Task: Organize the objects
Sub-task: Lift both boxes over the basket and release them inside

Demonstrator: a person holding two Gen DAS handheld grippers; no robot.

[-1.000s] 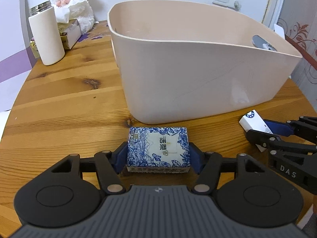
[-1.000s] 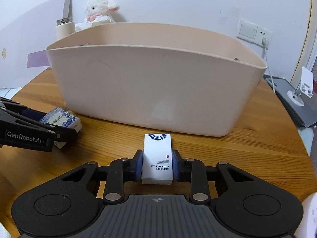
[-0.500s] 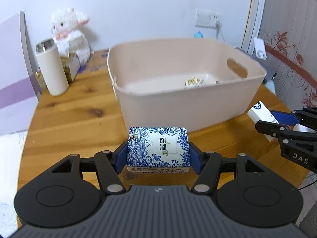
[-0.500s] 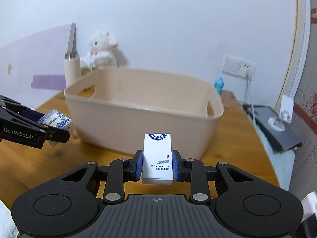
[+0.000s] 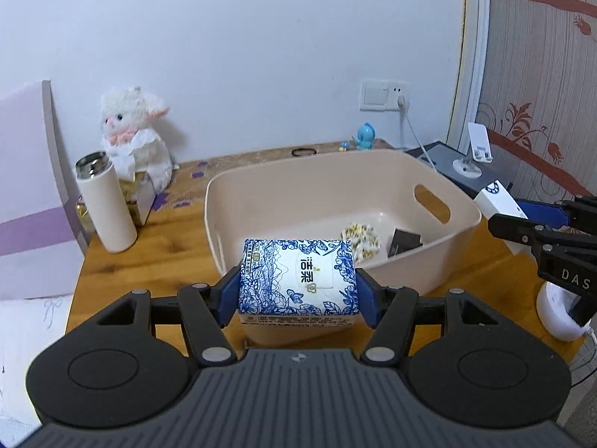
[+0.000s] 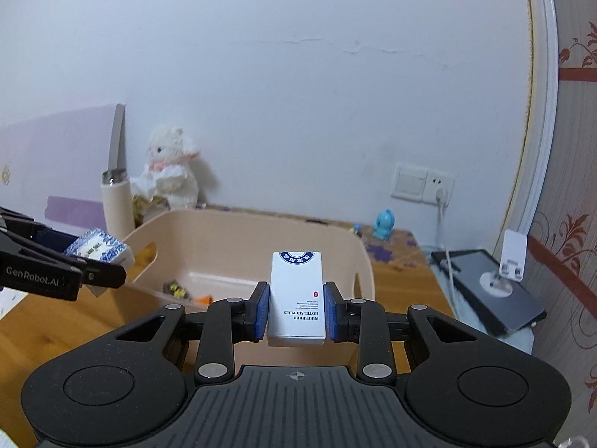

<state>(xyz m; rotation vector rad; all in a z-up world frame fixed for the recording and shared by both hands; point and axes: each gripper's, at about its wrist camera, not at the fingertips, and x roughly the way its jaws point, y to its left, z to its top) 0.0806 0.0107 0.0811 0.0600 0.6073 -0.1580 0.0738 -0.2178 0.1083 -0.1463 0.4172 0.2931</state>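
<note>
My left gripper (image 5: pixel 298 293) is shut on a blue-and-white tissue pack (image 5: pixel 298 280) and holds it in the air just in front of the beige plastic bin (image 5: pixel 460 207). My right gripper (image 6: pixel 296 311) is shut on a small white box (image 6: pixel 297 295), held above the bin's near rim (image 6: pixel 367 265). Each gripper shows in the other's view: the right one with the white box (image 5: pixel 498 198) at the bin's right, the left one with the tissue pack (image 6: pixel 99 248) at its left. Inside the bin lie a floral packet (image 5: pixel 363 239) and a dark packet (image 5: pixel 405 244).
The bin stands on a wooden table (image 5: pixel 149 239). A white thermos (image 5: pixel 106 211), a plush lamb (image 5: pixel 136 136) and a small box stand at the back left. A blue figurine (image 5: pixel 365 136), a wall socket with cable and a dark tablet (image 6: pixel 488 287) are at the back right.
Both grippers have risen from table level with their objects still held. The views now look down into the bin from above its rim.
</note>
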